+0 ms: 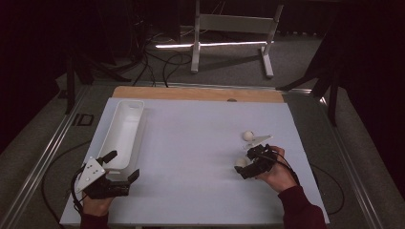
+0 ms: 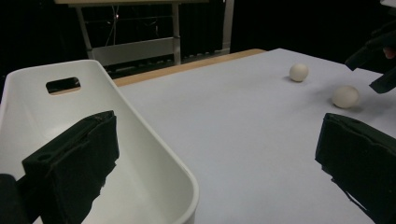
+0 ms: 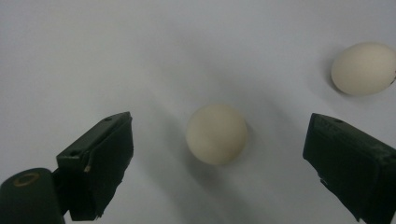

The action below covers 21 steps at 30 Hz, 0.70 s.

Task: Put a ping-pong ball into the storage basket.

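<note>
Two cream-white balls lie on the white table top [image 1: 191,157]. The nearer ball [image 1: 241,162] [image 3: 216,134] rests on the table between the wide-apart jaws of my right gripper [image 1: 246,163] [image 3: 219,137], and neither jaw touches it. Beyond it lies the second ball [image 1: 248,135] [image 3: 364,68] [image 2: 299,72]. My left gripper [image 1: 122,166] [image 2: 219,140] is open and holds nothing. It hovers at the near end of a long white tray [image 1: 125,125] [image 2: 154,154], one jaw over the tray's inside and the other over the table. The left gripper view shows the nearer ball [image 2: 345,96] beside the right gripper [image 2: 378,63].
The tray lies lengthwise along the table's left side and looks to have nothing in it. A wooden strip [image 1: 198,93] runs along the far table edge. Cables and a white frame [image 1: 232,28] stand on the floor beyond.
</note>
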### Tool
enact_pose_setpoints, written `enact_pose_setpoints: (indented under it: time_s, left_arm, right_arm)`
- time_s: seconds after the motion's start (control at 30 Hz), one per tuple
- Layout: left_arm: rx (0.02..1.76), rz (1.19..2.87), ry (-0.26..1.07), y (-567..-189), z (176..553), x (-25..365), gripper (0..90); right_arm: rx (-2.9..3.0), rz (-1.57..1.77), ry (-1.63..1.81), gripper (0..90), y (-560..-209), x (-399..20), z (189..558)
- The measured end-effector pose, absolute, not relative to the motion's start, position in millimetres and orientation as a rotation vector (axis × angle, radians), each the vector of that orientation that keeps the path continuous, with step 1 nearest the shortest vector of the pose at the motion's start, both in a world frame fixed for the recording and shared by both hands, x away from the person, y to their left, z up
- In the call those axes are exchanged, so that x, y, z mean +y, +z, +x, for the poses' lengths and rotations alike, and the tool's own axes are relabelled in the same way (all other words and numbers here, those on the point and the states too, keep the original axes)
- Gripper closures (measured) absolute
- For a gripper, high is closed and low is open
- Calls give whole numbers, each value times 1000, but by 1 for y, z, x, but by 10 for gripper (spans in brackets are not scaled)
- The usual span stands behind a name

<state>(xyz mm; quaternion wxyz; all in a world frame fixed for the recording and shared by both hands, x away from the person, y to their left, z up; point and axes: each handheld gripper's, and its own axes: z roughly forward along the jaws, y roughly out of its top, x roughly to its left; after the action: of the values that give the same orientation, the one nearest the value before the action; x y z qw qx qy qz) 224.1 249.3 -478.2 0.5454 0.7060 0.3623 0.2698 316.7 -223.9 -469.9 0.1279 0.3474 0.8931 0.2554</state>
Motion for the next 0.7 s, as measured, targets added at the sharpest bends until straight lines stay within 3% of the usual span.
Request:
enact_pose_setpoints:
  time_s: [0.7]
  left_arm:
    - [860,1675,642,-478,224,250,3]
  right_arm:
    - [2649,1023,675,115,-489,-215,329]
